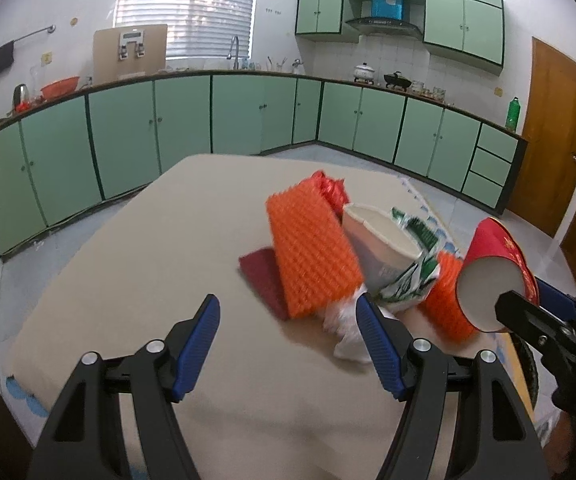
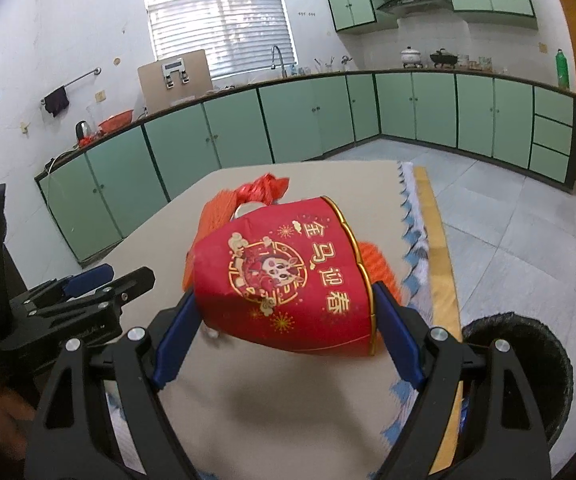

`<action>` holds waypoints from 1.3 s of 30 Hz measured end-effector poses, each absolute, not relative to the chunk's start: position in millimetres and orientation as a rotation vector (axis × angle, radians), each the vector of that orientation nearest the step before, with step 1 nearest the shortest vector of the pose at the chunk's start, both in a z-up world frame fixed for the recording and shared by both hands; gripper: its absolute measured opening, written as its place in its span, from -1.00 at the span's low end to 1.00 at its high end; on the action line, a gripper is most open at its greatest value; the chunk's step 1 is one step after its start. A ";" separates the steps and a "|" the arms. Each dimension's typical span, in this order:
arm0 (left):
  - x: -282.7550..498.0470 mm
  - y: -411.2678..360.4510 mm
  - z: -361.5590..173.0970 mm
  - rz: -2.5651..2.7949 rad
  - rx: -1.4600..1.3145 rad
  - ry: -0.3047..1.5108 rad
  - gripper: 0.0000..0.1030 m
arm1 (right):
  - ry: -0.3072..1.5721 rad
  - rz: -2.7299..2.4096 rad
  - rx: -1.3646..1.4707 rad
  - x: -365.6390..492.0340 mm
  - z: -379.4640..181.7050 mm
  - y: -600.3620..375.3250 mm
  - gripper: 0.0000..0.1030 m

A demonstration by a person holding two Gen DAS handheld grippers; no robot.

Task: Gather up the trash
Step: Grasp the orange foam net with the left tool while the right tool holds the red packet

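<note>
Left tool (image 1: 288, 344) agape over table (image 1: 147, 248); trash pile (image 1: 328, 252) ahead.

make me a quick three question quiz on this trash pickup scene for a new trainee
1. True or false: the left tongs are closed on the orange foam sheet.
2. Which item do the right tongs hold? A) white paper cup B) red paper cup C) green-and-white wrapper
3. Where is the black-lined bin in the right wrist view?

Key
1. False: they stand open with nothing between them, short of the pile.
2. B: the red paper cup is gripped on its side; the white paper cup and the green-and-white wrapper are still on the table.
3. Lower right, beside the table.
</note>
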State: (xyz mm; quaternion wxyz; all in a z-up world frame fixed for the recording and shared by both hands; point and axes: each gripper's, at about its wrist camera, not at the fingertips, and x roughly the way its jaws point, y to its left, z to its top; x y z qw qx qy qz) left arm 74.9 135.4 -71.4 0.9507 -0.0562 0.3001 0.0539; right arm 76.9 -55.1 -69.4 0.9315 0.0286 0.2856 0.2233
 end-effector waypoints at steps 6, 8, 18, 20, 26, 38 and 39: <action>94.8 128.2 -63.6 0.097 -0.112 0.591 0.35 | 0.564 0.443 0.069 97.5 -62.0 -59.9 0.56; 104.5 126.0 -61.8 0.093 -0.114 0.586 0.35 | 0.560 0.438 0.064 107.5 -60.9 -61.1 0.56; 155.8 121.5 -88.1 0.103 -0.102 0.656 0.34 | 0.563 0.396 0.094 146.0 -67.5 -72.3 0.56; 161.7 123.2 -94.6 0.105 -0.104 0.673 0.34 | 0.569 0.392 0.102 150.1 -69.8 -74.4 0.56; 167.4 131.7 -106.1 0.089 -0.142 0.707 -0.17 | 0.580 0.390 0.108 155.1 -76.1 -72.0 0.56; 132.8 156.5 -69.0 0.097 -0.186 0.610 -0.77 | 0.555 0.406 0.104 146.5 -65.1 -72.2 0.56; 129.3 157.0 -64.7 0.096 -0.185 0.602 -0.77 | 0.551 0.407 0.106 145.7 -65.1 -76.0 0.56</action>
